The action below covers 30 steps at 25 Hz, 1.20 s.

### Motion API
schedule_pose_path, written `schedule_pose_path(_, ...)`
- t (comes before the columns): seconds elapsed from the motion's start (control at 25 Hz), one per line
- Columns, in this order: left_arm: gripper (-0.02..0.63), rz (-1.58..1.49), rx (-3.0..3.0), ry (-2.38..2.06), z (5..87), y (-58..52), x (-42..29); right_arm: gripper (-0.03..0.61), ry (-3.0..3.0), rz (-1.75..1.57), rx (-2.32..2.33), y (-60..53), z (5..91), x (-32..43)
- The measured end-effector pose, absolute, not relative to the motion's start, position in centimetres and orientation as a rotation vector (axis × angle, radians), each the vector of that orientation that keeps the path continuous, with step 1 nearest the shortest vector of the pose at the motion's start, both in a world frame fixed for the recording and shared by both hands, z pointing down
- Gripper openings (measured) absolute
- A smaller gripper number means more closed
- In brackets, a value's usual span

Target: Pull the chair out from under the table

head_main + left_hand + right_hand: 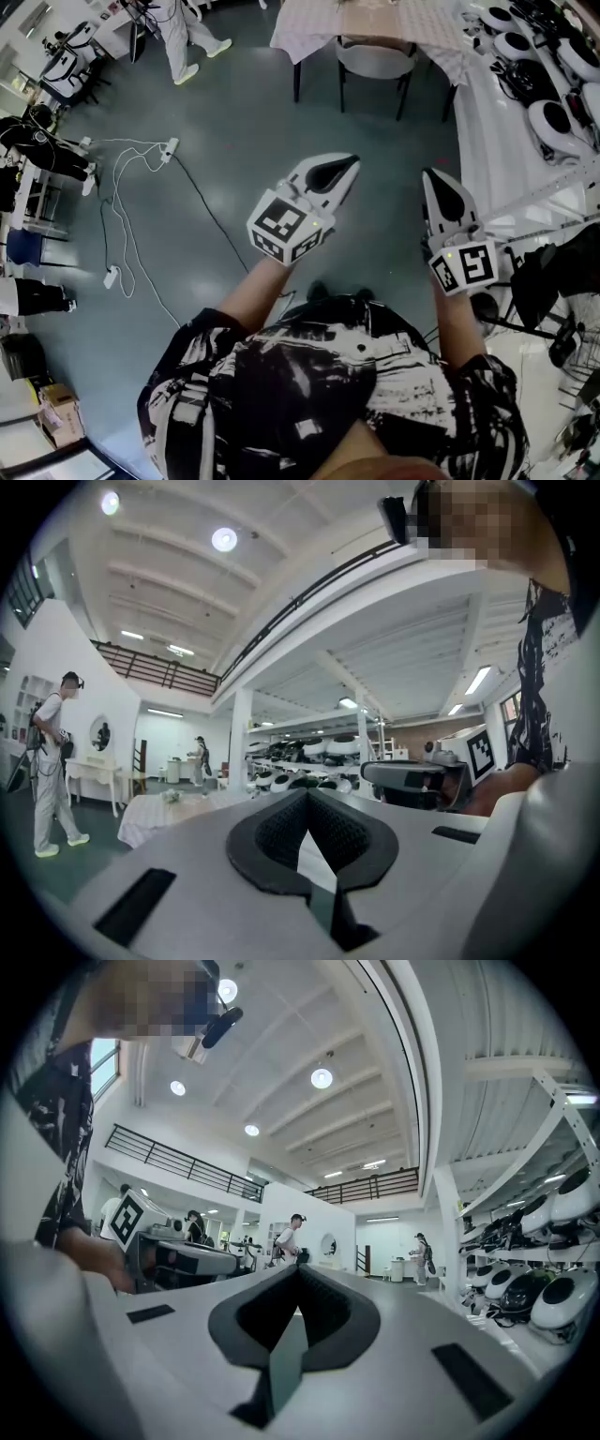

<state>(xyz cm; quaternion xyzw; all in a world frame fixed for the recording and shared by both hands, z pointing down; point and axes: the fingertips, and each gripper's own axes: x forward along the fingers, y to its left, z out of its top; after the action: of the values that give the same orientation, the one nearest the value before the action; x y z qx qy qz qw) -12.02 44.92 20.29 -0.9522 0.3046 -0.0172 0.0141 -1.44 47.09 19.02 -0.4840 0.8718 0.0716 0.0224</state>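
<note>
In the head view the chair (pixel 375 62), with a pale seat and black legs, stands tucked under the cloth-covered table (pixel 309 26) at the far top centre. My left gripper (pixel 353 162) is held level in front of me, shut and empty, well short of the chair. My right gripper (pixel 428 175) is beside it to the right, also shut and empty. In the left gripper view the dark pads (pixel 281 832) meet, and the table (pixel 155 813) lies low at the left. The right gripper view shows its pads (pixel 323 1312) closed together.
White cables and power strips (pixel 122 187) trail over the grey floor at the left. A person (pixel 183 37) walks at the top left. Shelving with round white devices (pixel 553 122) runs along the right side. Open floor lies between me and the chair.
</note>
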Motion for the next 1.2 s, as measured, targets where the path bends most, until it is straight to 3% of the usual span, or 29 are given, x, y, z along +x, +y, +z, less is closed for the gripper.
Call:
schedule_pose_path(0.4,0.002,-0.022,-2.944,0.841,19.6,46.7,-11.9,-0.002,2.67,0.297,-1.418,48.3,17.9,-1.6)
schedule_pose_path(0.44,0.073,0.006,-2.939,0.812,19.2,47.1,-11.7,0.124,2.661,0.32,-1.401,48.4,17.6,-1.5)
schedule_pose_path(0.48,0.213,0.039,-2.936,0.783,18.7,47.2,-11.6,0.302,2.645,0.347,-1.385,48.5,17.1,-1.4)
schedule_pose_path(0.56,0.467,0.094,-2.927,0.735,17.7,47.4,-11.4,0.474,2.608,0.418,-1.355,48.7,16.2,-1.0)
schedule_pose_path(0.64,0.526,0.134,-2.908,0.698,16.9,47.8,-11.5,0.554,2.598,0.477,-1.311,49.2,15.7,-0.9)
schedule_pose_path(0.76,0.558,0.148,-2.885,0.642,16.4,48.5,-11.8,0.575,2.622,0.516,-1.263,50.0,15.5,-0.8)
schedule_pose_path(1.2,0.561,0.124,-2.901,0.561,16.0,48.7,-10.2,0.575,2.652,0.47,-1.215,50.3,15.3,1.8)
